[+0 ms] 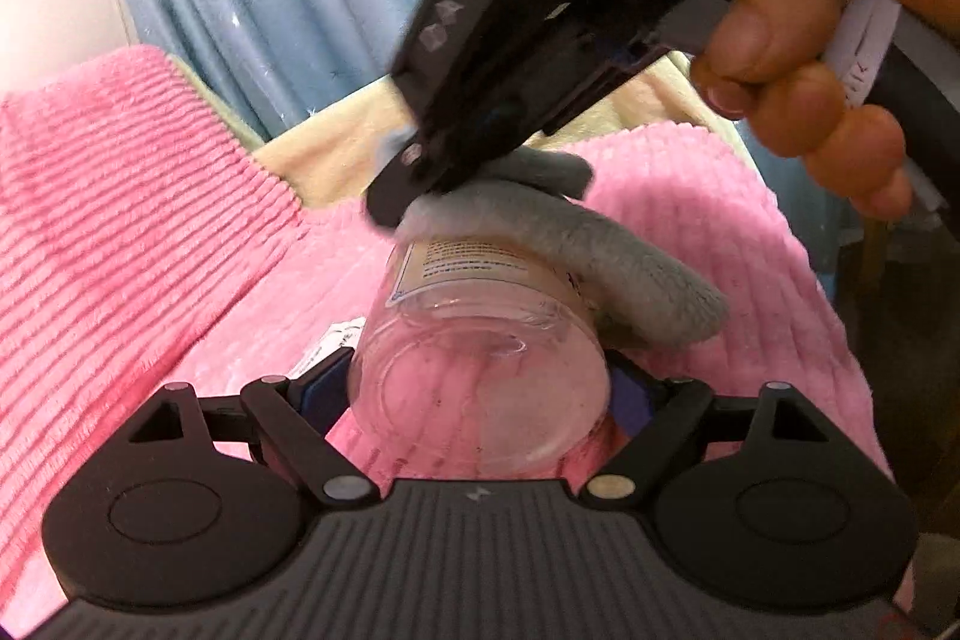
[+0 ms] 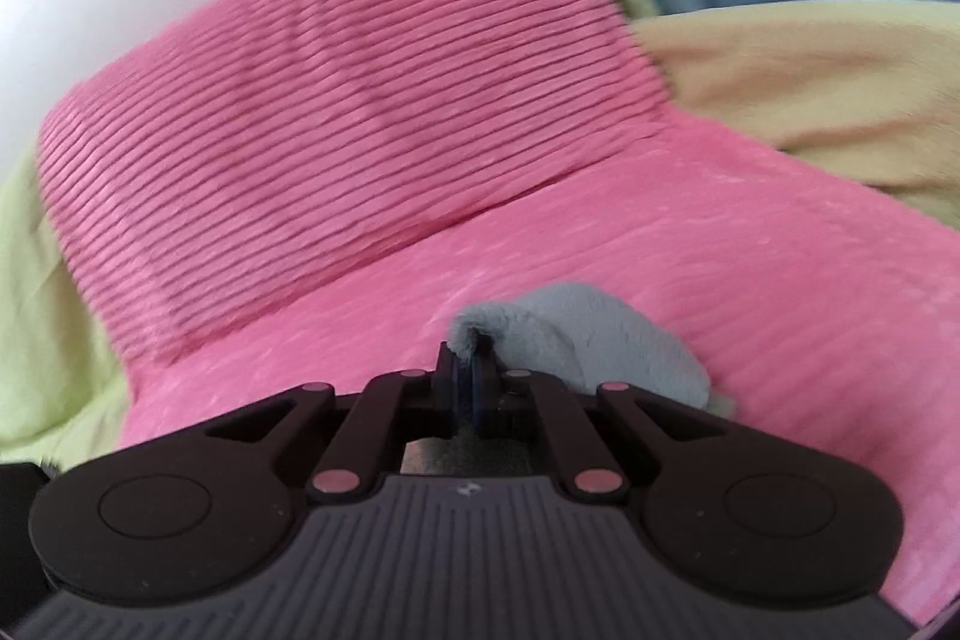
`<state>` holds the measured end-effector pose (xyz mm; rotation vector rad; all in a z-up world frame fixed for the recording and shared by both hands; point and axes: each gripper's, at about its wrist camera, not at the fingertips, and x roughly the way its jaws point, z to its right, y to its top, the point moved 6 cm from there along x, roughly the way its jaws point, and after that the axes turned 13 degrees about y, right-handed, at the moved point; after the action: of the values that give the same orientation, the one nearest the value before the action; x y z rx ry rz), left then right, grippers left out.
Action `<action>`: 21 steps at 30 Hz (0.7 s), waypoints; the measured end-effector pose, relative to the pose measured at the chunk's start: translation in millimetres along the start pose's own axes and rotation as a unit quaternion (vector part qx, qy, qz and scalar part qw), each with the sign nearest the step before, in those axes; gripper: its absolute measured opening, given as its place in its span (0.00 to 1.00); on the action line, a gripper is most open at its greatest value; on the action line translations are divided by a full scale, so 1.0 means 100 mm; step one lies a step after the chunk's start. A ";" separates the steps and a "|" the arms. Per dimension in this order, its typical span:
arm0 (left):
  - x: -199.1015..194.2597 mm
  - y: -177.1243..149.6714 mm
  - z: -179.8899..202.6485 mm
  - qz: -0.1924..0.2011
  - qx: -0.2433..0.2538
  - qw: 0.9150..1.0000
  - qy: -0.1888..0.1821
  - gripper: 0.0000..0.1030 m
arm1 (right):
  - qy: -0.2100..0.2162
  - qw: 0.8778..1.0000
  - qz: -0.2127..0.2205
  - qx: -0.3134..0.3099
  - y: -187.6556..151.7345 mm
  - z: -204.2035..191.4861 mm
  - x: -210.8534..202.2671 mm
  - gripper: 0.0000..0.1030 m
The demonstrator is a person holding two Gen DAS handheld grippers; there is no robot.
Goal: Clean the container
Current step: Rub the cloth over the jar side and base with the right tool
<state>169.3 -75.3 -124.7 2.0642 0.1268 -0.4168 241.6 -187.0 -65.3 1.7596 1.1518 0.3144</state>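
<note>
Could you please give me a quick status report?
Left gripper shut on jar. Right gripper shut on grey cloth, wiping jar's side. Nothing in the way.

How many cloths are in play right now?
1. The grey cloth is pinched in the right gripper and draped over the jar, which the left gripper holds. None other visible.

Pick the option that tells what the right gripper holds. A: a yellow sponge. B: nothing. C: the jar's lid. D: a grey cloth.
D: the right gripper is shut on the grey cloth, which the left wrist view shows draped over the clear jar that the left gripper clamps.
</note>
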 end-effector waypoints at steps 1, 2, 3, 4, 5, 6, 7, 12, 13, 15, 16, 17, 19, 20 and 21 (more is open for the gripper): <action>-0.02 0.01 -0.04 -0.004 -0.023 1.000 -0.009 0.85 | -0.011 1.000 0.003 -0.003 0.01 0.00 0.00 0.01; -0.03 0.01 -0.09 -0.010 -0.052 0.998 -0.022 0.86 | -0.013 1.000 0.001 -0.009 0.00 -0.02 0.01 0.01; -0.02 0.01 -0.14 -0.017 -0.082 0.996 -0.036 0.86 | -0.014 1.000 0.000 -0.013 0.00 -0.03 0.02 0.01; 0.00 -0.01 -0.19 -0.024 -0.108 0.993 -0.048 0.86 | -0.014 1.000 -0.001 -0.013 0.00 -0.03 0.02 0.01; 0.02 -0.02 -0.24 -0.032 -0.133 0.989 -0.059 0.86 | -0.014 1.000 -0.001 -0.013 0.00 -0.03 0.02 0.01; 0.04 -0.04 -0.29 -0.040 -0.159 0.984 -0.069 0.86 | -0.014 1.000 -0.001 -0.012 0.00 -0.03 0.02 0.01; 0.07 -0.05 -0.33 -0.047 -0.176 0.980 -0.078 0.86 | -0.014 1.000 -0.001 -0.012 0.00 -0.03 0.01 0.01; 0.09 -0.08 -0.36 -0.053 -0.189 0.977 -0.087 0.83 | -0.014 1.000 -0.003 -0.011 -0.02 -0.08 0.02 0.01; 0.09 -0.09 -0.37 -0.053 -0.187 0.977 -0.086 0.83 | -0.008 1.000 -0.007 -0.012 -0.04 -0.11 0.03 0.02; 0.09 -0.10 -0.36 -0.051 -0.179 0.979 -0.083 0.83 | 0.028 0.999 -0.031 -0.014 -0.09 -0.21 0.09 0.02; 0.09 -0.10 -0.36 -0.051 -0.173 0.980 -0.081 0.83 | 0.046 0.998 -0.043 -0.015 -0.12 -0.27 0.13 0.02; 0.07 -0.09 -0.33 -0.049 -0.164 0.982 -0.077 0.83 | 0.053 0.997 -0.051 -0.020 -0.15 -0.33 0.15 0.02; 0.03 -0.07 -0.29 -0.048 -0.148 0.985 -0.068 0.83 | 0.050 0.997 -0.050 -0.024 -0.15 -0.31 0.15 0.02; 0.02 -0.07 -0.28 -0.047 -0.143 0.986 -0.066 0.83 | 0.048 0.997 -0.049 -0.026 -0.14 -0.31 0.15 0.02; 0.02 -0.07 -0.27 -0.045 -0.137 0.987 -0.064 0.83 | 0.046 0.997 -0.049 -0.029 -0.14 -0.30 0.15 0.02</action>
<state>175.4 -48.9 -118.8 1.7610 0.1912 -0.5542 222.2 -155.8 -65.8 1.6472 1.2786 0.3697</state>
